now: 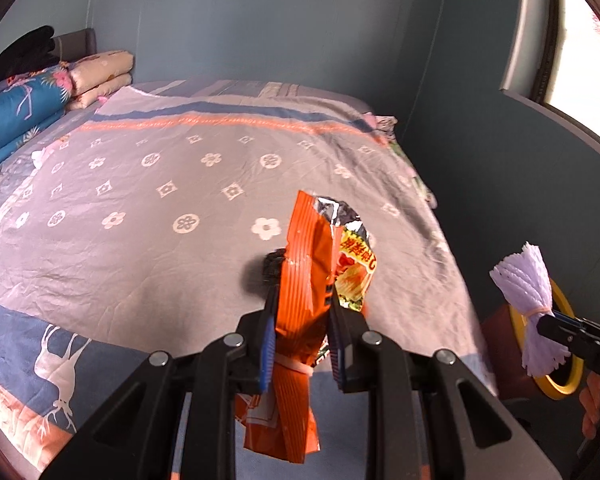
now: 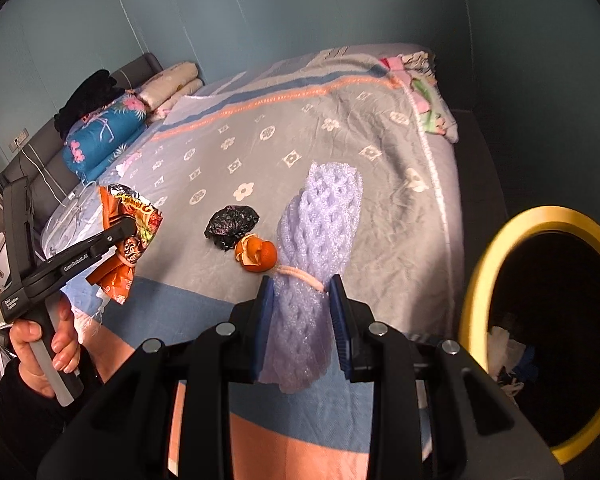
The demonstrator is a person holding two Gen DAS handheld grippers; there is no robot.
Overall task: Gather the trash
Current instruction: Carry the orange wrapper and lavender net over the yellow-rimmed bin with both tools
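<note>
Bedspread (image 2: 340, 128) shows; snack bag (image 1: 300, 280) hides left gripper's (image 1: 302, 300) far pads.

"GenRobot.AI" runs along the left claw (image 2: 129, 227) at nine o'clock; the chip bag's (image 2: 134, 224) red characters stay unreadable.

the left gripper (image 1: 302, 300) is matte black plastic, with two angular arms that widen toward six o'clock and carry cut-out slots. round silver screw heads sit on the linkage joints. each finger has a ribbed blue pad (image 1: 269, 344) on its inner face. the right gripper (image 2: 302, 292) is built the same, black with silver screws and blue pads. from the right wrist view, at nine o'clock, the left gripper's side carries small white lettering, and its pistol handle has a pale grey bar. the hand (image 2: 46, 340) there emerges from a dark sleeve (image 2: 8, 400).
</note>
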